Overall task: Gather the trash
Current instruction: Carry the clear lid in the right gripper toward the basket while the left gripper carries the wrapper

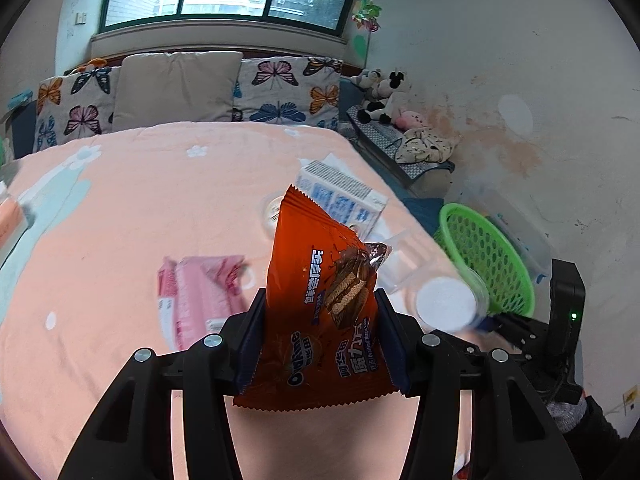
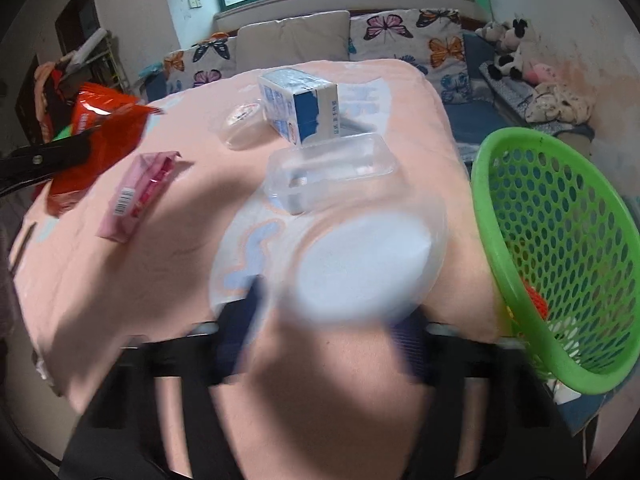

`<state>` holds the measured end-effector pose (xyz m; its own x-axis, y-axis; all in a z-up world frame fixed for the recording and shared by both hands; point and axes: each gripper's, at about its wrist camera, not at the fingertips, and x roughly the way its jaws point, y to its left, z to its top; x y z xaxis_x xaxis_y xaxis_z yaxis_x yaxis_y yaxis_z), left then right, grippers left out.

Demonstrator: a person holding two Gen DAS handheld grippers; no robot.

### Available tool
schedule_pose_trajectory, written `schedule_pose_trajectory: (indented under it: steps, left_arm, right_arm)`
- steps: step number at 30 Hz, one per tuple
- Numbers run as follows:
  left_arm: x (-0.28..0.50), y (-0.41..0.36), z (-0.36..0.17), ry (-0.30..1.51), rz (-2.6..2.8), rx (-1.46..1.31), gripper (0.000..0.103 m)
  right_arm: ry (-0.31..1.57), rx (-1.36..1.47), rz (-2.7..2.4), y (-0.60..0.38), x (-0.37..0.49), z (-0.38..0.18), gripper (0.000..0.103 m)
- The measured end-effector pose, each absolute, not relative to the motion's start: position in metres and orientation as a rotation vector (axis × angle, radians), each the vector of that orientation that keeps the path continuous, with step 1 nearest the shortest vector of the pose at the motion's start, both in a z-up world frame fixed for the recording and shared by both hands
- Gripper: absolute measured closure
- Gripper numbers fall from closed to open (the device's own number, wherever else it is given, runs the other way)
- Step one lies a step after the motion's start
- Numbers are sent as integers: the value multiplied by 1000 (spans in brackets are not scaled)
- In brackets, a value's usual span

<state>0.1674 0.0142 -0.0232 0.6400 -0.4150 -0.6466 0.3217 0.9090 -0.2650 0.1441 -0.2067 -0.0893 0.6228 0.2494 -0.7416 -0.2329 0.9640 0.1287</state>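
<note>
A: Left wrist view: low over the peach flowered bedspread [image 1: 140, 208], facing the window.
B: Right wrist view: same heading, closer. Both share the green perforated plastic basket [image 2: 560, 216].

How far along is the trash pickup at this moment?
Done: something red already lies in the green basket. In hand: the left gripper pinches an orange snack wrapper; the right gripper has a clear cup between its fingers. Left: pink packet, milk carton, clear tray.
</note>
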Motion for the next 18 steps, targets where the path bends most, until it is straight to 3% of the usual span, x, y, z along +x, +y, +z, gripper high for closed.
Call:
schedule_pose_trajectory:
  steps: [6,8,9,18]
  left_arm:
    - [177,-7,-19,768,-458,-128,53]
    - [178,-11,-19,771,-464,-127,53]
    - [178,-13,-20,774,-466,-125,53]
    - [182,-15,-22,785,-471,-129,53]
  right_arm:
    - [867,55,285,-222,139,-85,49]
    - [863,64,278,-226,137,-85,27]
    - [853,68,269,-229,135,-84,23]
    - [863,21,284,-235,153,-82,8]
